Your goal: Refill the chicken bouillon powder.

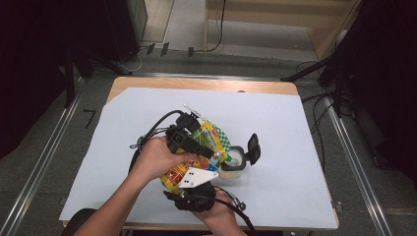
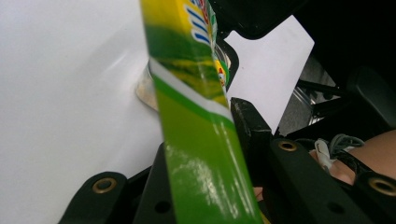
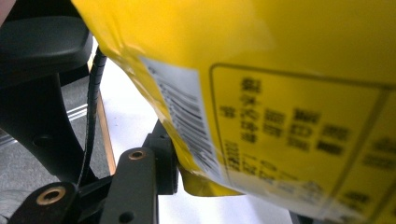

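Snack bag [image 1: 206, 147], yellow and green, held above the white sheet [image 1: 275, 118] near the middle of the table. Left gripper [image 1: 204, 150] clamps the bag's green edge between its jaws. Right gripper [image 1: 194, 184], at the near edge, grips the yellow end. Round container [image 1: 233, 164] sits just right of the bag.

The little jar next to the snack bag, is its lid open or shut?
Open. The jar's black hinged lid stands flipped up beside its mouth, and the pale inside shows in the high view.
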